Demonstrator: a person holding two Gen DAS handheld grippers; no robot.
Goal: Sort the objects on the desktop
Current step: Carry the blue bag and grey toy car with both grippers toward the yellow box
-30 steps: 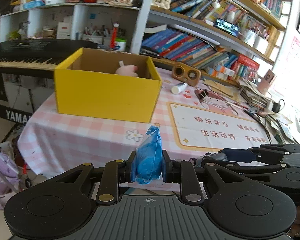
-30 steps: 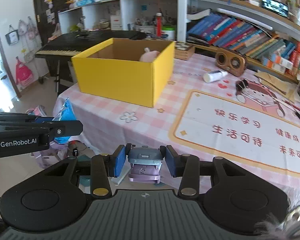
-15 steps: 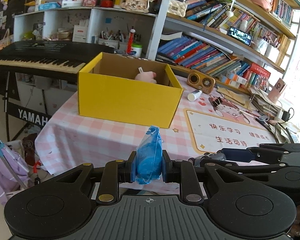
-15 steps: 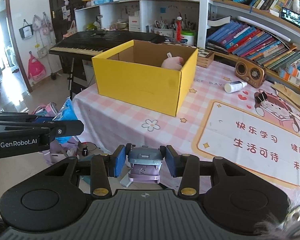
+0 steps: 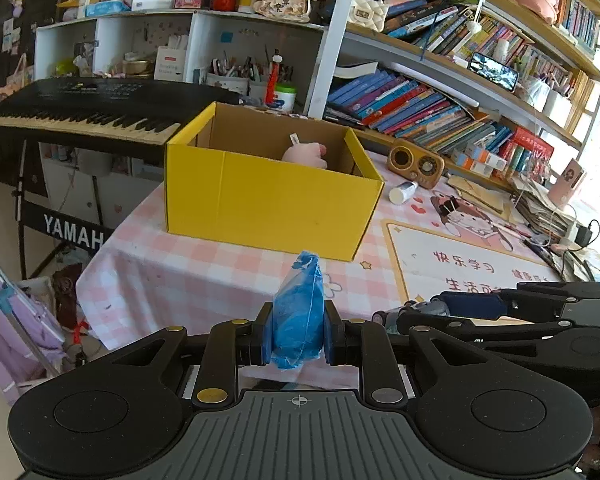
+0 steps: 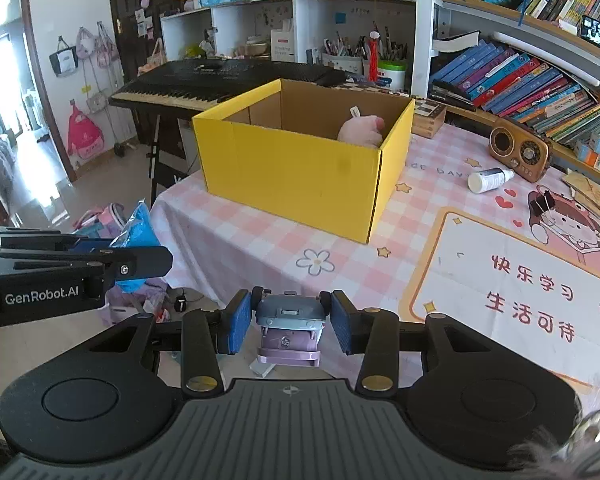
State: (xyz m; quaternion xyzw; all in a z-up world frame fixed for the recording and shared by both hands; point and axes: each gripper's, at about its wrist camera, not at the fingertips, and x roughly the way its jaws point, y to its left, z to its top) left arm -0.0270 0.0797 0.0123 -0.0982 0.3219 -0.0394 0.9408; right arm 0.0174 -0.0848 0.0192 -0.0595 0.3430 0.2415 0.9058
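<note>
My left gripper (image 5: 296,334) is shut on a blue plastic packet (image 5: 298,312), held in the air short of the table's near edge. My right gripper (image 6: 290,322) is shut on a small grey and purple toy car (image 6: 290,326), also short of the table edge. An open yellow cardboard box (image 5: 272,200) stands on the pink checked tablecloth (image 5: 188,276) ahead, with a pink plush toy (image 5: 305,155) inside. The box (image 6: 300,172) and plush (image 6: 360,130) show in the right wrist view too. The left gripper with the blue packet (image 6: 134,234) shows at the left there.
A white bottle (image 6: 489,178) lies beside a wooden radio (image 6: 520,154) behind the box. A printed mat (image 6: 520,292) covers the table's right. A keyboard (image 5: 80,112) stands left, bookshelves behind. Bags (image 5: 16,320) sit on the floor.
Both grippers have pulled back and risen from the table, still holding the packet and the toy car. The box looks farther away and its inside shows more.
</note>
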